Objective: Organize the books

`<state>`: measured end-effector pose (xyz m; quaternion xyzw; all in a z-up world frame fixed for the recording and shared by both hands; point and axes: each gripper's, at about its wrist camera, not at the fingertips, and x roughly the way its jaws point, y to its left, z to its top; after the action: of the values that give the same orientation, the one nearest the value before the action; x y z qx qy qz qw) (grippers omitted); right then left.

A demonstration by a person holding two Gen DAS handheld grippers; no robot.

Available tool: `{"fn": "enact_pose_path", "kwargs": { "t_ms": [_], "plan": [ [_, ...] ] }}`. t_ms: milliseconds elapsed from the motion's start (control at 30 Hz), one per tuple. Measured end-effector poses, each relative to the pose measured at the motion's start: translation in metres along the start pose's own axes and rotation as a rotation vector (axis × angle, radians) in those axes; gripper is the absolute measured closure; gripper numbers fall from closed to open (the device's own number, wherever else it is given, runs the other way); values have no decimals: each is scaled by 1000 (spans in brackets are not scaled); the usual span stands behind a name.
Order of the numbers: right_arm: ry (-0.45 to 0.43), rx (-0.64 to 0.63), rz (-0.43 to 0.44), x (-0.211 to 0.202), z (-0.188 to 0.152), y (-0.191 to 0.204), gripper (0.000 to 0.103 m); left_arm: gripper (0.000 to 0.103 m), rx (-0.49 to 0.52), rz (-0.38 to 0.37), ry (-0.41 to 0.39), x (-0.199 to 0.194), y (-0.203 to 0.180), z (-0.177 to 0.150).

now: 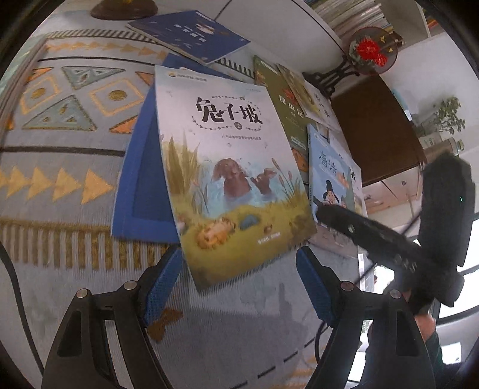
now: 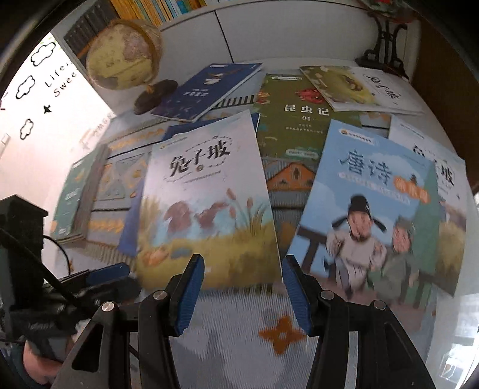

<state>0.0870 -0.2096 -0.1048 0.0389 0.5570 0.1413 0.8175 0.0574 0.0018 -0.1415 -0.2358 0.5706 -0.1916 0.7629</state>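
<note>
Lying scattered on a patterned rug (image 1: 69, 125) beneath bookshelves (image 2: 155, 9), books (image 2: 206, 191) face both empty, parted claws (image 1: 239, 281).

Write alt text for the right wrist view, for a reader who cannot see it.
The open right gripper hovers, empty, over a patterned rug strewn with children's books. The nearest are a rabbit book and a blue poetry book; a green insect book lies behind them. A globe stands at the back left.
</note>
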Motion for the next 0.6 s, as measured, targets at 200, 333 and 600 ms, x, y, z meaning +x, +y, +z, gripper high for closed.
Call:
{"fn": "enact_pose_path", "kwargs": {
  "t_ms": [200,333,600],
  "plan": [
    [6,-15,-27,23,19,-2,56,26,-13,-41,25,7,6,2],
    [30,-10,-5,36,23,-3,70,26,-21,-55,25,6,8,2],
    [22,-48,-23,34,25,-2,71,26,-28,-36,24,6,6,1]
  ]
}}
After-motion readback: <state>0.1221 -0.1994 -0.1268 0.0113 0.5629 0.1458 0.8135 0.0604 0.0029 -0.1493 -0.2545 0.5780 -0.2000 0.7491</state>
